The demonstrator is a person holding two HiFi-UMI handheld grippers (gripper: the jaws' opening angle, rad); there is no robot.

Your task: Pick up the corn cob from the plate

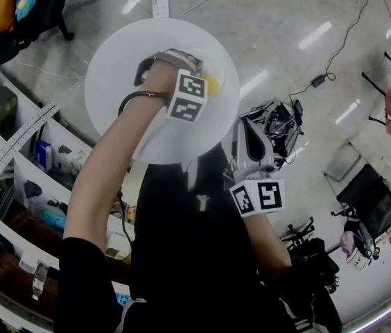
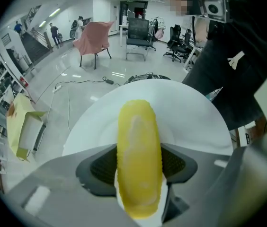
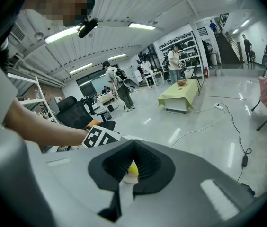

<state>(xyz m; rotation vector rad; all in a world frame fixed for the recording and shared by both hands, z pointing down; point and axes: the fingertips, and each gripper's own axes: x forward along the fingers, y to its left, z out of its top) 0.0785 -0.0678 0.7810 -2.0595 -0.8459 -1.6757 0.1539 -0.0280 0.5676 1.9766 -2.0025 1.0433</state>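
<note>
Between the jaws of the left gripper: one corn cob, yellow, lying lengthwise along the line of the jaws.

Count: one corn cob, one white plate, two grippers, one marker cube on each (left cube, right cube).

Left gripper: jaws stand wide, set by the cob's thickness. Dark pads meet the cob on both flanks, with no gap showing on either side. The cob fills the space between them, its near end just past the pads and its far end out over the plate. The plate lies directly beneath the jaws. Whether the cob rests on the plate or is clear of it cannot be told from these views.

Right gripper: jaws drawn together, only a narrow slit between the pads, nothing held. It hangs beside the plate, apart from the left gripper. Through its slit a sliver of yellow cob and white plate shows ahead.
</note>
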